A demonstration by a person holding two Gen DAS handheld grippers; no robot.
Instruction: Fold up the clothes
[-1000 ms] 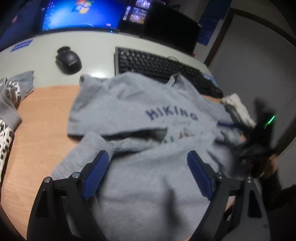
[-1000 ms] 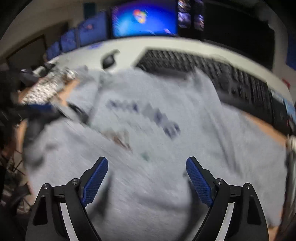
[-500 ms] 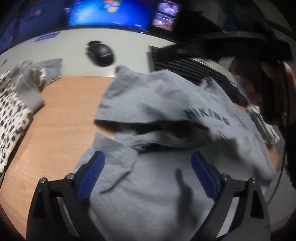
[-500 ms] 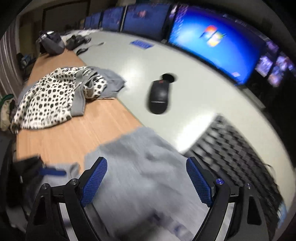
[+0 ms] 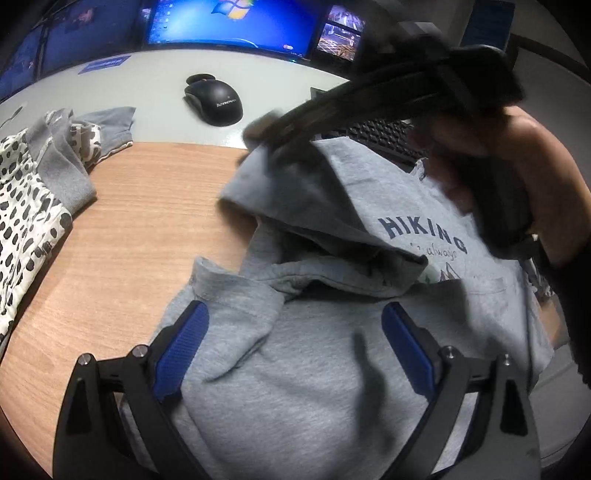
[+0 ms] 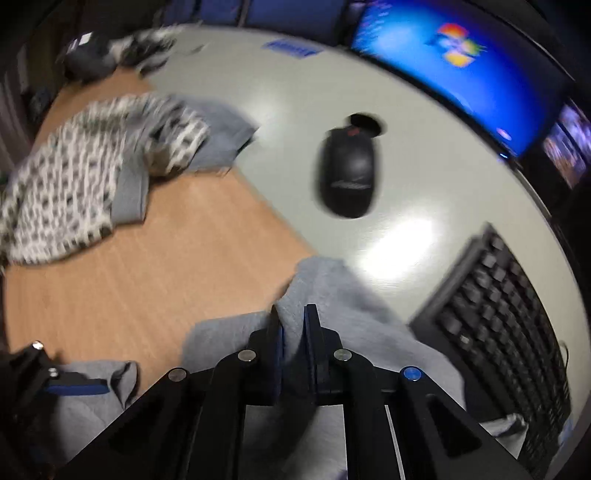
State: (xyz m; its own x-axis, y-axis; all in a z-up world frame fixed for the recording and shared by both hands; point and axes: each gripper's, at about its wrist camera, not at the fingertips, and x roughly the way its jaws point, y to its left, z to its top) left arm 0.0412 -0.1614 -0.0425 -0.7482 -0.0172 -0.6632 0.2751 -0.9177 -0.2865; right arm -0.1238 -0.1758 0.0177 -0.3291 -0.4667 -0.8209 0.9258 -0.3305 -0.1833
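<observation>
Left wrist view: grey "HIKING" sweatshirt [image 5: 317, 354] lying rumpled across wooden table [image 5: 140, 221], filling the frame from 3 to 6 o'clock, one corner lifting at 12 o'clock. Right gripper [image 5: 273, 142] reaching in from 2 o'clock, blurred, jaws pressed together and pinching that raised corner; bare hand [image 5: 517, 173] wrapping its handle at 3 o'clock. Left gripper [image 5: 295, 343] hovering over the sweatshirt's lower half at 6 o'clock, blue pads [image 5: 183, 341] spread wide, nothing between them but flat cloth below; contact with the fabric not discernible. Spotted black-and-white garment [image 5: 26, 221] with grey trim bunching at 9 o'clock, apart from the sweatshirt. Black mouse [image 5: 214, 101] sitting at 11 o'clock on the pale desk strip, lit monitor [image 5: 229, 22] glowing behind it at 12 o'clock, keyboard [image 5: 380, 134] showing partly under the right gripper at 1 o'clock.

Right wrist view: right gripper [image 6: 293, 325] at 6 o'clock, clamping a fold of the grey sweatshirt [image 6: 332, 295], cloth rising in a peak between the closed jaws. Left gripper [image 6: 55, 384] peeking in at 8 o'clock. Spotted garment [image 6: 74, 184] at 9 o'clock, mouse [image 6: 347, 177] at 12 o'clock, keyboard [image 6: 498, 314] at 3 o'clock, monitor [image 6: 458, 55] at 1 o'clock, all blurred.
</observation>
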